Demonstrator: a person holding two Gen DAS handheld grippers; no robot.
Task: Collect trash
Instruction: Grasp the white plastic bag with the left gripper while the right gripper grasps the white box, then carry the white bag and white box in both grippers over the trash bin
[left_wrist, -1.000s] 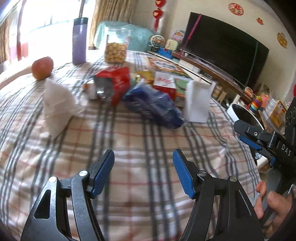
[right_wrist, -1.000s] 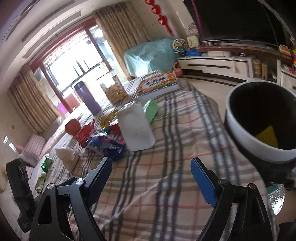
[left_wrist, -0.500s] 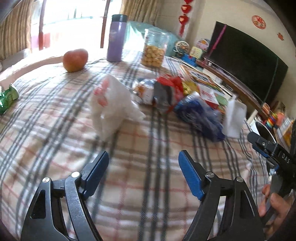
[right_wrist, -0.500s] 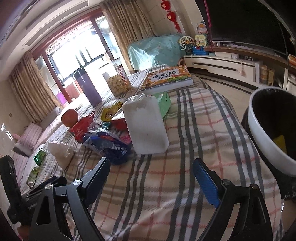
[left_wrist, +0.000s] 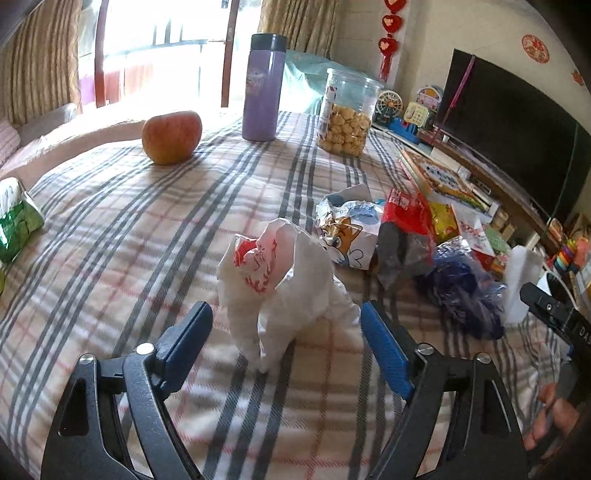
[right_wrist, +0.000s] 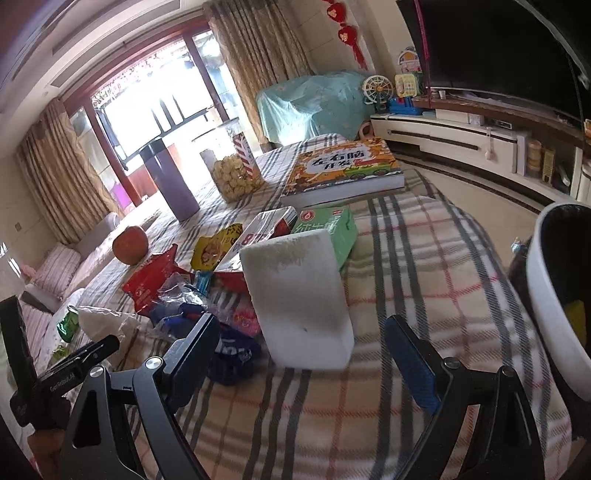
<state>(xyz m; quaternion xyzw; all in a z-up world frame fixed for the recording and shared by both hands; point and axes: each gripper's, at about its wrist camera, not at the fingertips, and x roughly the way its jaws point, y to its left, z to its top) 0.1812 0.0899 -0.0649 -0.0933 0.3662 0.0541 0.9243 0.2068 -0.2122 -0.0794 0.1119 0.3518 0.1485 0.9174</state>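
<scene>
A crumpled white plastic bag with red print (left_wrist: 280, 288) stands on the plaid tablecloth (left_wrist: 147, 236). My left gripper (left_wrist: 286, 339) is open, its blue pads on either side of the bag's near end. Behind the bag lie a cartoon wrapper (left_wrist: 347, 236), a red wrapper (left_wrist: 406, 214) and a blue wrapper (left_wrist: 461, 291). My right gripper (right_wrist: 301, 354) is open and empty, just in front of a white block (right_wrist: 299, 299). The white-rimmed black trash bin (right_wrist: 554, 295) stands at the table's right edge.
An apple (left_wrist: 171, 136), a purple flask (left_wrist: 264, 86) and a snack jar (left_wrist: 347, 114) stand at the far side. A green packet (left_wrist: 16, 221) lies at the left edge. A book (right_wrist: 343, 170) and a green box (right_wrist: 328, 229) lie behind the block.
My left gripper has swung left and closed in on the white bag, which now sits between its pads. My right gripper has moved up to the white block, away from the bin.
</scene>
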